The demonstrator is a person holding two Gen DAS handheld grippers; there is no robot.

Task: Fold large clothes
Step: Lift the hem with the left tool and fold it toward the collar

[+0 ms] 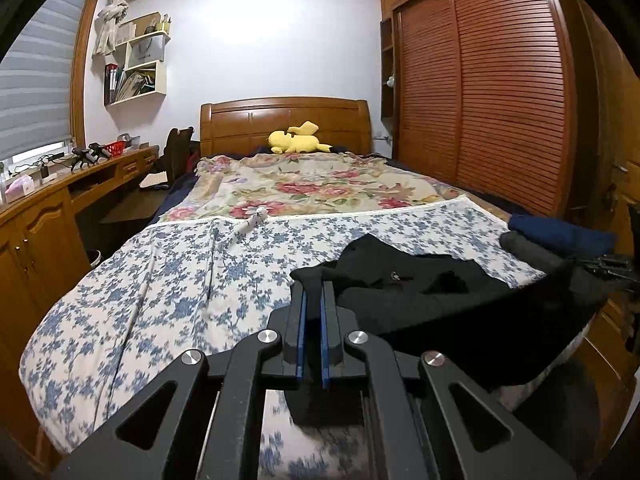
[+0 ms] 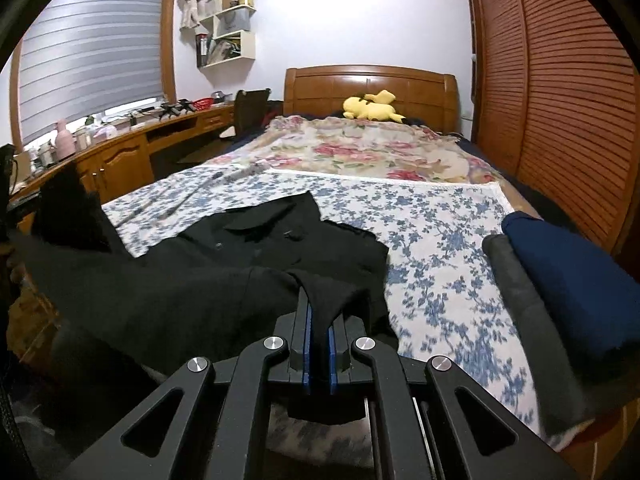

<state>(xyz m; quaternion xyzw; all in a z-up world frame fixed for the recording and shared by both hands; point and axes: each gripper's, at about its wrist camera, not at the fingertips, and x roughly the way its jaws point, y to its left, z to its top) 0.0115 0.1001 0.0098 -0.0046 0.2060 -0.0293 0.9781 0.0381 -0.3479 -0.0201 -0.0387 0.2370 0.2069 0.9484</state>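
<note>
1 black coat [image 2: 248, 248], buttons hard to see. L gripper [image 1: 313, 292] & R gripper [image 2: 320, 308] each clamped on its hem, cloth hides tips. 2 folded items [image 2: 572, 280] right of R fingers.

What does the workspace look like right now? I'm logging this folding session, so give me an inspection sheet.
Surface: bed with blue floral sheet.
Job's things: black garment spread at the near edge, partly lifted; folded navy item on a folded grey item at the right.
Clutter: yellow plush toy by the headboard.
Grippers: left gripper and right gripper both shut on the black garment.
Cables: nothing seen on the bed.
Surroundings: slatted wardrobe, cluttered desk.
</note>
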